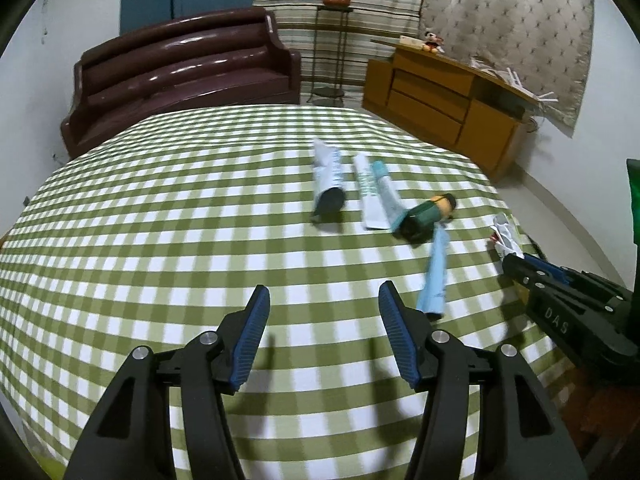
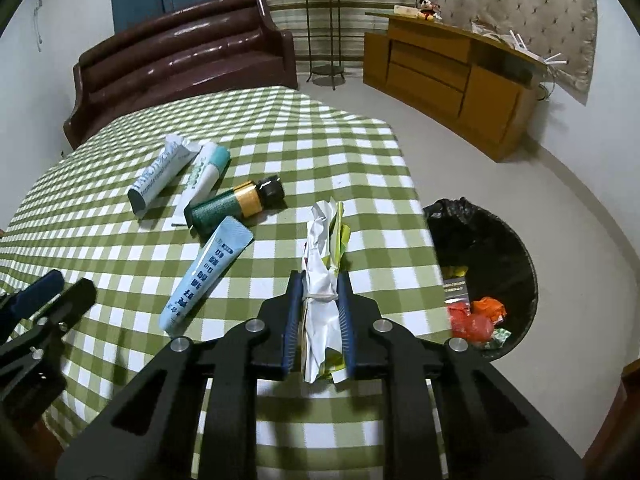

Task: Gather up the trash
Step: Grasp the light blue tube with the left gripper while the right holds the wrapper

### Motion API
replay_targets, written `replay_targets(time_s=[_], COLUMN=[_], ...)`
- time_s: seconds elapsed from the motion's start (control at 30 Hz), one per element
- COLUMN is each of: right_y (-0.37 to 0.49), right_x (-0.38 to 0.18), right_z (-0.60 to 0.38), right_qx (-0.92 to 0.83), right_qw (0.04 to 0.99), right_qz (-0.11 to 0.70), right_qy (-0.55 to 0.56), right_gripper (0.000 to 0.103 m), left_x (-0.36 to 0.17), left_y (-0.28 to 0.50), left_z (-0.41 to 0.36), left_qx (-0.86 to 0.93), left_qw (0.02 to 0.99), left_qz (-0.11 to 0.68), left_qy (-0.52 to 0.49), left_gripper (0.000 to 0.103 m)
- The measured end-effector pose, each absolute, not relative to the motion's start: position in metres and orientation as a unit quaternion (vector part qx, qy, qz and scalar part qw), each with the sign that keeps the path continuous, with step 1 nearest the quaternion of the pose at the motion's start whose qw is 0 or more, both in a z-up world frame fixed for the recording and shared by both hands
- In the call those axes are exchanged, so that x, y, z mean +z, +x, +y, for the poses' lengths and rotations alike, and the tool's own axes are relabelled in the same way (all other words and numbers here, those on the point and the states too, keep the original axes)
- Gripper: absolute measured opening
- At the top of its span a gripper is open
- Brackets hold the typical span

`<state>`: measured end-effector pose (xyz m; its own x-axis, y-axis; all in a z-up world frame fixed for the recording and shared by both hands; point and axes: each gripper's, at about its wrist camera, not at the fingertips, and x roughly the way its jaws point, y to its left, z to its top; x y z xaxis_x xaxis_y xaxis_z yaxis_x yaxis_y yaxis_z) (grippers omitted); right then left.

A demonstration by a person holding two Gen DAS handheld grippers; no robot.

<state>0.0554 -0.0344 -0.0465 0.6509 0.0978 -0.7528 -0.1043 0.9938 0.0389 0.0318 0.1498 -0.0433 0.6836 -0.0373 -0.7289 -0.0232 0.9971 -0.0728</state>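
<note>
**Wrapper gripped at the table's right edge, bin below: drop risk on the carry**

Right gripper (image 2: pixel 319 280) is clamped on a crumpled wrapper (image 2: pixel 326 240), pads pressing both sides. The wrapper is long and floppy, and most of it sticks out past the pads. Risk: it slides out or a loose end snags the tablecloth (image 2: pixel 280 128) on the lift and drags the cloth.

The bin (image 2: pixel 520 240) sits on the floor just off the table's right edge, black liner, some trash already inside. Release too soon and the wrapper lands on the floor or the table edge.

Left gripper (image 1: pixel 324 298) is open, nothing between the pads, over bare cloth near the front edge. A blue tube (image 1: pixel 434 272) lies just beside its right finger and could get bumped.

More tubes and a green bottle (image 2: pixel 230 204) lie mid-table. Behind: brown sofa, wooden cabinet, plant stand.
</note>
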Motion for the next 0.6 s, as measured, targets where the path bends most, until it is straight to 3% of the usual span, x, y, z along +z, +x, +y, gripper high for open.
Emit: replay_targets(time_s=[0.33,0.6], right_y=[0.051,0.053], right_x=[-0.037,-0.038], right_z=[-0.062,-0.069], right_qx=[0.039,0.04], right_qw=[0.914,0.913], right_qz=[0.403,0.404], right_qy=[0.013,0.022], right_gripper=[0.018,0.018], left_x=[-0.045,-0.061], left_y=[0.059,0.075], left_z=[0.096,0.078], left_qx=[-0.063,-0.078], left_qw=[0.914,0.899], left_qz=[0.401,0.431], left_qy=[-0.017,-0.002], left_gripper=[0.056,0.03])
